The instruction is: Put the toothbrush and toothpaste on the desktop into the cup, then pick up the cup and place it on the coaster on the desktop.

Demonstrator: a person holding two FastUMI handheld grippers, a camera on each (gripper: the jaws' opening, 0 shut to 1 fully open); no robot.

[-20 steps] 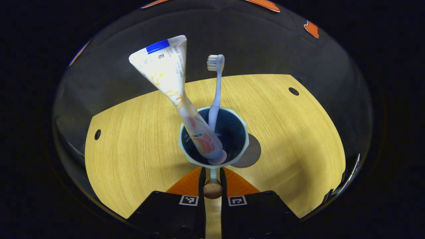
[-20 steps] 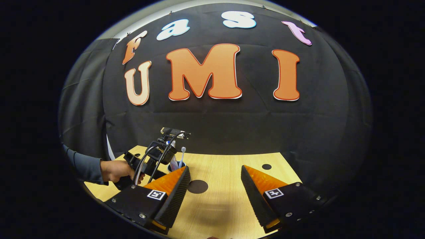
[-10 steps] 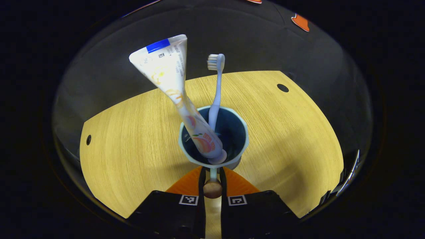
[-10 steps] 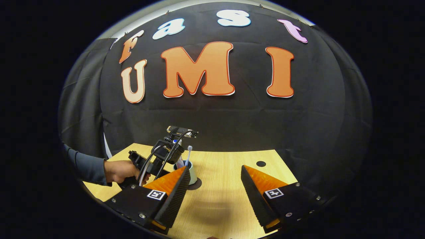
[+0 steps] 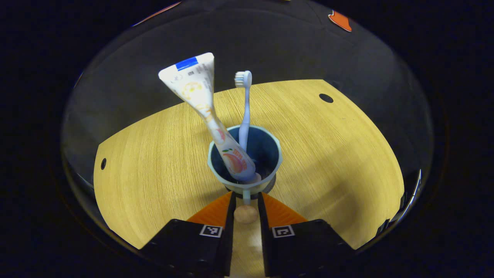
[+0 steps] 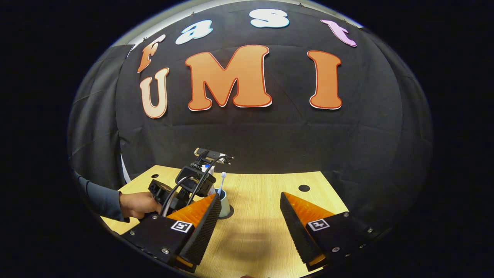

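**Cup loaded and set over the coaster; release remains**

In the left gripper view, the toothpaste tube (image 5: 208,116) and the toothbrush (image 5: 244,112) are seen standing in the pale blue cup (image 5: 244,160) at the centre of the frame, both leaning toward the upper left. The first part of the task is judged done. A dark sliver of the coaster (image 5: 271,184) is visible under the cup's lower right edge, so the cup is judged to be on or just over it; contact cannot be told.

The left gripper (image 5: 246,200) is closed on the cup's handle, whose round knob is seen between the fingers. The right gripper (image 6: 251,216) is held wide apart and empty above the wooden desktop (image 6: 262,193).

Release and withdrawal are left.

Print on the tube is too small to be read; a blue band and an orange fruit picture are made out.
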